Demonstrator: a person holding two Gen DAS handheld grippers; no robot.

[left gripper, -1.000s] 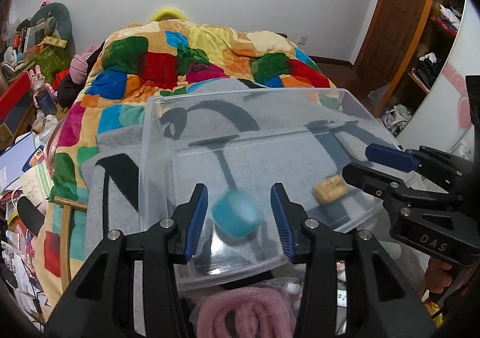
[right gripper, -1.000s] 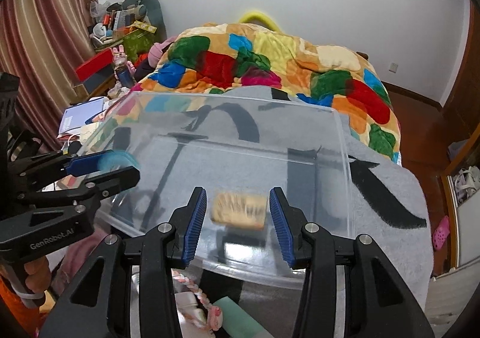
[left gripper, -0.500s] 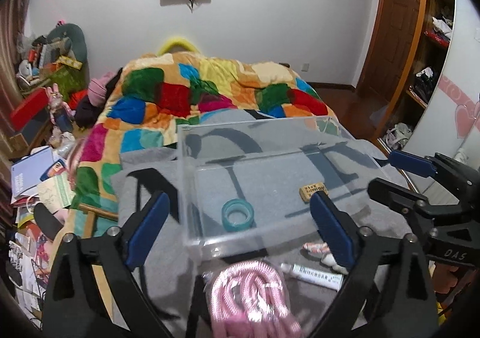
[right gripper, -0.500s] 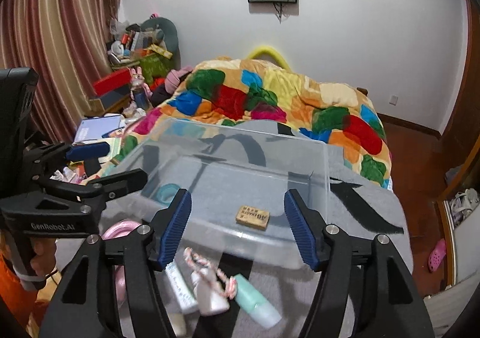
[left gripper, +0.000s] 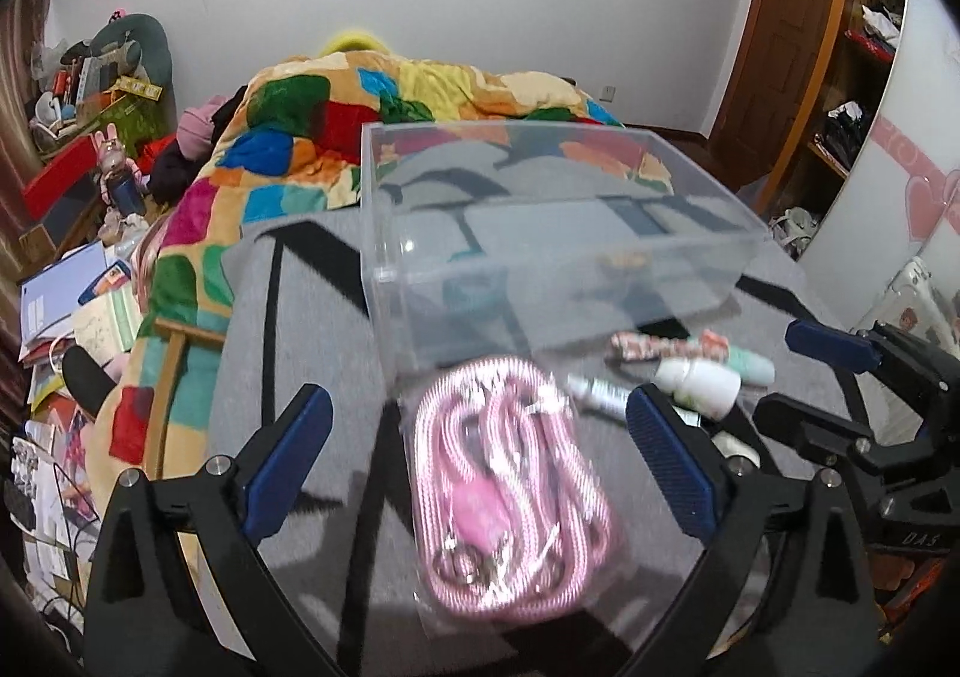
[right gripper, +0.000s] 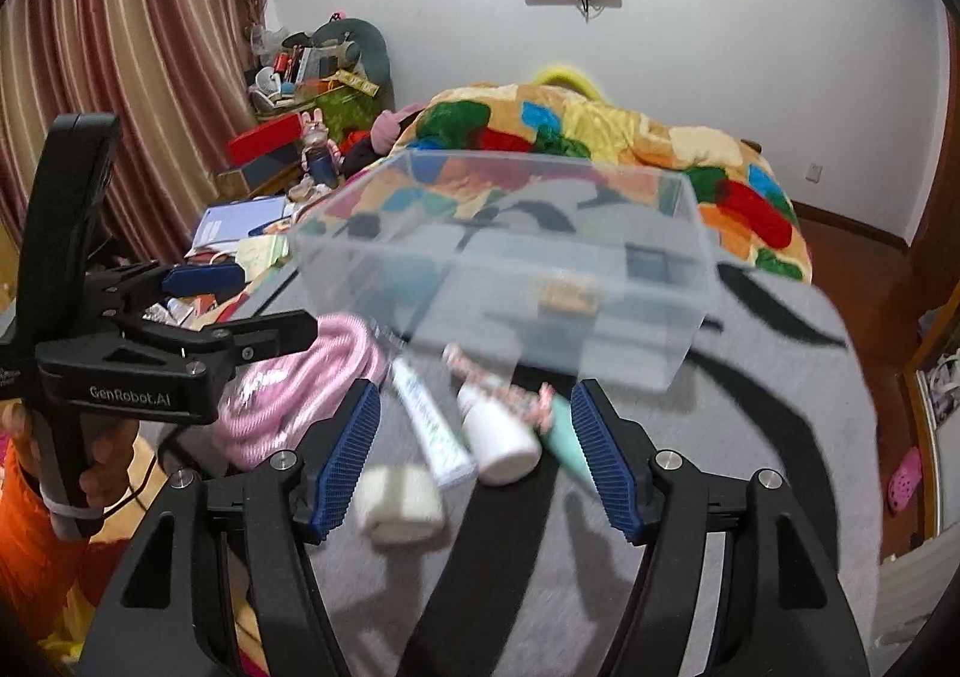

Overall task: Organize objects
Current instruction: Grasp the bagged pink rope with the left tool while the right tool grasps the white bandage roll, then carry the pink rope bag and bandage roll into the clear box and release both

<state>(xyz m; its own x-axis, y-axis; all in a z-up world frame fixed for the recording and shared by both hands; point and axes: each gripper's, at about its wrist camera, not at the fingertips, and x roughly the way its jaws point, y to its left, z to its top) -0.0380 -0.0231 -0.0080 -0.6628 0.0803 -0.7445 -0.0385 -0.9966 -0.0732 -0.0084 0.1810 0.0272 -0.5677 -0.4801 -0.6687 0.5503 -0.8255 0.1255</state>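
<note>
Both hand-held grippers are black with blue ribbed pads (left gripper: 675, 473). Right between the left hand-held gripper (left gripper: 480, 467) pads sits a pink-and-white braided rope (left gripper: 510, 479) in a clear bag. Ahead of the right hand-held gripper (right gripper: 474, 455): a white bottle (right gripper: 501, 437), a white tube with greenish print (right gripper: 432, 425), a mint-green tube (right gripper: 561, 437) and a cream roll (right gripper: 402, 503). The clear bin (right gripper: 600, 341) beyond sits on a grey blanket with black strokes (right gripper: 780, 437), then a patchwork quilt (left gripper: 336, 137) in orange, red, green, blue and yellow.

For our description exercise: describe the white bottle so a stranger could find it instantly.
Start at the clear plastic box on the grey blanket. In the row before it lies the white bottle, the only plain, stubby one, between a printed tube and a mint-green tube.
</note>
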